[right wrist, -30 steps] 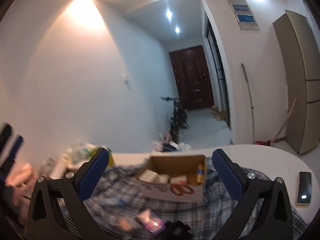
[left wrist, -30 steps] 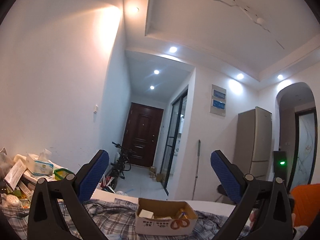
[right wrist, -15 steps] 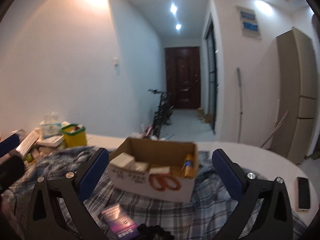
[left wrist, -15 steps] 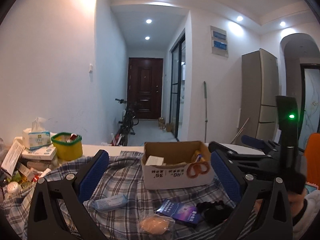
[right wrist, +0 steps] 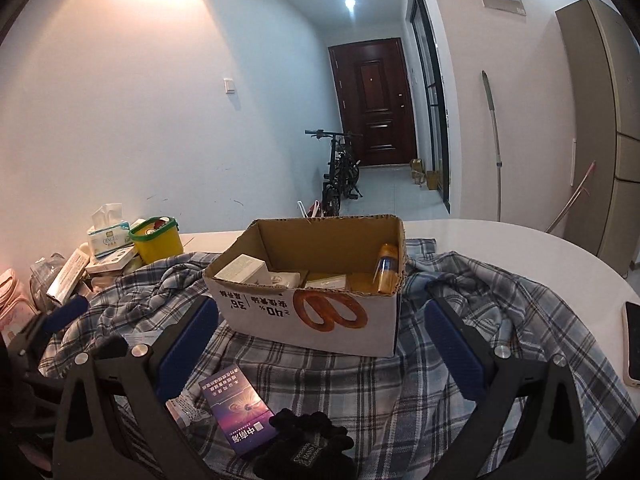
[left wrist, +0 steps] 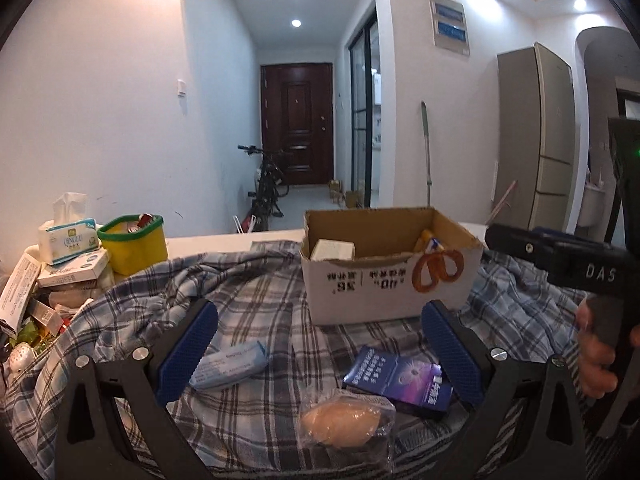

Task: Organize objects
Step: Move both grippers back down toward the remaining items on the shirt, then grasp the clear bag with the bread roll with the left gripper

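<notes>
The left gripper [left wrist: 320,344] is hovering just in front of the cardboard box [left wrist: 384,280], its blue-padded jaws spread wide and gripping nothing. The right gripper [right wrist: 322,340] is hanging before the same box, jaws likewise standing far apart and empty. In the left wrist view, the right hand [left wrist: 596,356] is wrapping the right gripper's handle, off to the box's right.

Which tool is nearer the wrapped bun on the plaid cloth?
Left. The left tool hangs open just above the wrapped bun; the right tool faces the cardboard box, bun out of its view.
</notes>
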Demonstrator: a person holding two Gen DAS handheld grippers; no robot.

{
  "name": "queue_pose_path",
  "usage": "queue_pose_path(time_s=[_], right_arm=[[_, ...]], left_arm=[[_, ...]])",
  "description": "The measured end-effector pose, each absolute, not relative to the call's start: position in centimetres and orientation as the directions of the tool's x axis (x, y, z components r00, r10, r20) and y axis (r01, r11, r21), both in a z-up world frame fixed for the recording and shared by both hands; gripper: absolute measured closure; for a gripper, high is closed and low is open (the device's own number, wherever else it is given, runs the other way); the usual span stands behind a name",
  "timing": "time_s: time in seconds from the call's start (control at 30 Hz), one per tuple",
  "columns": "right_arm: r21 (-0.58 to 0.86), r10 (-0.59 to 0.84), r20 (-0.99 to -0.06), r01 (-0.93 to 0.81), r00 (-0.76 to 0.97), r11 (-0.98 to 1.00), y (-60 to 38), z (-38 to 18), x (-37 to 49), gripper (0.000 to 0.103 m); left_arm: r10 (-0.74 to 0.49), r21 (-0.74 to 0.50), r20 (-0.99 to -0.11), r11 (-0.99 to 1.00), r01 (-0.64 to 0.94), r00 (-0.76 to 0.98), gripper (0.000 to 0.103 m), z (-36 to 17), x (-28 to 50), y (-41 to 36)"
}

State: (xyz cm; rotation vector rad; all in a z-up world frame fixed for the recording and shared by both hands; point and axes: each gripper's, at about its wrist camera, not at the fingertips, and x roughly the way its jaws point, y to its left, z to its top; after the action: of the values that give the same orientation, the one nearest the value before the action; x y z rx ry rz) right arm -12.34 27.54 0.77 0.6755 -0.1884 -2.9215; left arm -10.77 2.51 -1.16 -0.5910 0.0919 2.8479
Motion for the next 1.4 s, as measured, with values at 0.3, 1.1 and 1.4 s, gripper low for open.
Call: queue_pose_path(time_s=[0.3,1.1,1.4], right_arm=[[0.116,-0.151,-0.446,0.110,-0.882,-0.987,26.8,0.4,-12.6,0.000],[0.087,-0.124,-0.497,0.092,-0.859,-0.992,26.5,0.1,-13.1,0.000],[0.091,-0.119,-0.488,0.086,-0.865,-0.992,26.7,0.8,-12.4,0.000]], left_arm=[[0.234,0.012,-0.510,-0.960,-0.279,-0.828,0.000,-2.3,-11.7,3.4],[0.282,-0.066,-0.784,-0.923,-0.379,-0.552,0.044,-7.1,-14.4,5.2],[0.287,-0.074,-0.562,-0.952,-0.298,-0.776,0.046,-3.2,-12.8,2.9]])
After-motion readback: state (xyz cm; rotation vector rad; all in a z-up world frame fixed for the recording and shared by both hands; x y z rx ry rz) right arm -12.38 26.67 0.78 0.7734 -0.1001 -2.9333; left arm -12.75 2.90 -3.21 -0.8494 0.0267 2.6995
